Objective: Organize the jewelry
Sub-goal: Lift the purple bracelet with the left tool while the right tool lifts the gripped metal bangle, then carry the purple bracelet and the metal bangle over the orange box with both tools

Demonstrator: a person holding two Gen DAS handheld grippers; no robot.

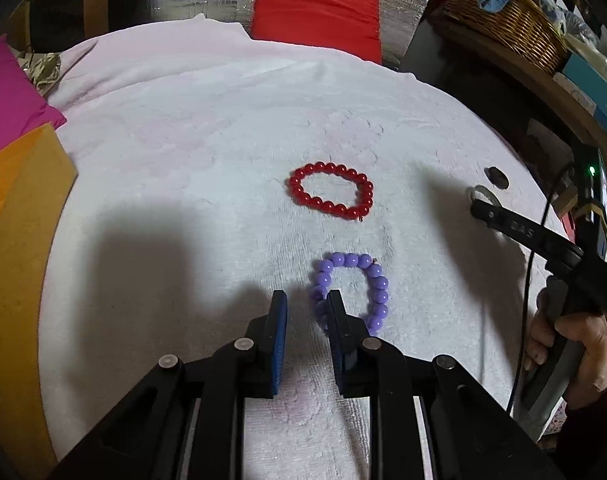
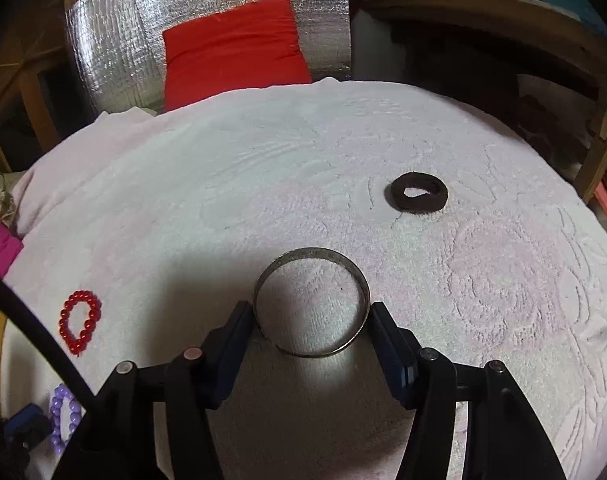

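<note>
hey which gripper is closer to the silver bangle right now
Right. The right gripper has its fingers on either side of the silver bangle, while the left gripper is over by the purple bead bracelet.

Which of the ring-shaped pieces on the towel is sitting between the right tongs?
The metal bangle, a plain thin silver-grey hoop. The red bead bracelet, purple bead bracelet and black band lie apart from it.
</note>
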